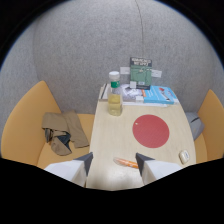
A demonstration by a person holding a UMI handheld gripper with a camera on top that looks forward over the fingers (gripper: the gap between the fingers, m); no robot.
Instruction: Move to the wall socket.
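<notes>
The tongs (113, 167) hang apart and empty above a pale worktop (107, 145), an orange pen (126, 163) lying between their tips. No wall socket shows on the grey felt wall (85, 45). A socket is probably rigid and fixed: something to approach, not grasp.

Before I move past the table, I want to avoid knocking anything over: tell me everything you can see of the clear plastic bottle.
The clear plastic bottle stands upright near the far end of the pale wooden table, well beyond the open fingers. It has a light green cap, a pale label band under the neck and yellowish liquid filling its lower part. Papers and a blue booklet lie just beside it; whether they touch it is unclear.
</notes>
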